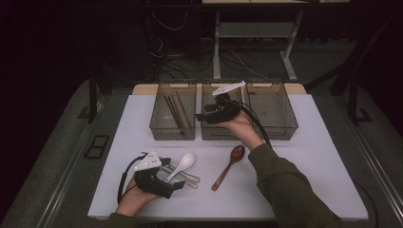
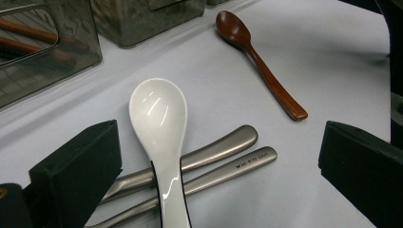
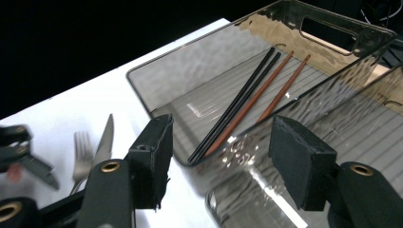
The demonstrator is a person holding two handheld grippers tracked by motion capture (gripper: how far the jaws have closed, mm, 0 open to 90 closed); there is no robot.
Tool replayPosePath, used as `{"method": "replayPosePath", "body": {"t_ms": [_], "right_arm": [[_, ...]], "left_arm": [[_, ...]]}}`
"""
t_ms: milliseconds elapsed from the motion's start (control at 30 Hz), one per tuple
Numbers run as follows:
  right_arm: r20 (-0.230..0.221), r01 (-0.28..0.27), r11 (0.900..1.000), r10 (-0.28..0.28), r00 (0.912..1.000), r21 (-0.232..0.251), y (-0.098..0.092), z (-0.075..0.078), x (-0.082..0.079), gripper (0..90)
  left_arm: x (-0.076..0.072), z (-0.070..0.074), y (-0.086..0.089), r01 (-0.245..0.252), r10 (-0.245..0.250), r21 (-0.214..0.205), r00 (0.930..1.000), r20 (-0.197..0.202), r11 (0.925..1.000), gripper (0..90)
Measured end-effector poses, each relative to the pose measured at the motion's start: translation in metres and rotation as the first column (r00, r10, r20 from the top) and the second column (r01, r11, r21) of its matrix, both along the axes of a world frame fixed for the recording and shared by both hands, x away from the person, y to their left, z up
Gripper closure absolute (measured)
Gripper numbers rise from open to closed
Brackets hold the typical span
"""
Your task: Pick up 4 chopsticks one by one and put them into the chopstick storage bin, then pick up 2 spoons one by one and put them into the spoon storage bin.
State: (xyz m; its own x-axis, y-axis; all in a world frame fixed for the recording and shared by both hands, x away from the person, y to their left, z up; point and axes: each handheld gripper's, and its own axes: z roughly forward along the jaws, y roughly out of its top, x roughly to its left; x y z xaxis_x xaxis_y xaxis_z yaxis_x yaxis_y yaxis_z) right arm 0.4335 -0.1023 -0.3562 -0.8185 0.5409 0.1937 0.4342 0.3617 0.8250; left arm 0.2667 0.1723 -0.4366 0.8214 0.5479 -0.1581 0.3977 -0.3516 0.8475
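White ceramic spoon [image 2: 159, 121]: glossy, bowl toward the upper frame, handle lying across two metal handles [image 2: 223, 154]. It sits lower centre in the left gripper view, between the left gripper [image 1: 159, 183] jaws, which stand wide apart and clear of it. A brown wooden spoon [image 1: 229, 165] lies apart at centre of the high view. Three smoky bins [image 1: 172, 116] line the upper table [image 1: 309, 161]; the left one holds chopsticks [image 3: 247, 102]. The right gripper [image 1: 209, 115] hovers over the middle bin, jaws apart, nothing between them.
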Motion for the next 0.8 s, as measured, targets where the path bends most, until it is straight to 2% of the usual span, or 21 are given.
{"method": "replayPosePath", "body": {"t_ms": [267,367,600,733,800], "right_arm": [[0.008,-0.023,0.9994,0.023,0.9997,-0.027,-0.025,-0.002,-0.02,43.3],[-0.004,-0.025,0.9991,0.025,0.9997,-0.033,-0.035,-0.003,-0.026,51.5],[-0.02,-0.031,0.995,0.029,0.9994,-0.095,-0.054,-0.014,-0.036,77.9],[-0.056,-0.043,0.9926,0.036,0.9978,-0.114,-0.063,-0.027,-0.041,88.7],[-0.062,-0.046,0.9903,0.038,0.9973,-0.131,-0.066,-0.034,-0.042,89.6]], "left_arm": [[0.0,0.0,0.0,-0.003,0.003,-0.004,1.0,0.0,1.0,0.0],[-0.001,0.0,0.0,-0.003,0.003,-0.003,1.0,0.0,1.0,0.0],[-0.001,0.0,-0.001,-0.004,0.004,-0.003,1.0,0.003,1.0,0.0],[0.0,0.0,-0.001,-0.004,0.004,0.0,1.0,0.0,1.0,0.0],[0.0,0.0,-0.001,-0.004,0.004,0.0,1.0,0.0,1.0,0.0]]}}
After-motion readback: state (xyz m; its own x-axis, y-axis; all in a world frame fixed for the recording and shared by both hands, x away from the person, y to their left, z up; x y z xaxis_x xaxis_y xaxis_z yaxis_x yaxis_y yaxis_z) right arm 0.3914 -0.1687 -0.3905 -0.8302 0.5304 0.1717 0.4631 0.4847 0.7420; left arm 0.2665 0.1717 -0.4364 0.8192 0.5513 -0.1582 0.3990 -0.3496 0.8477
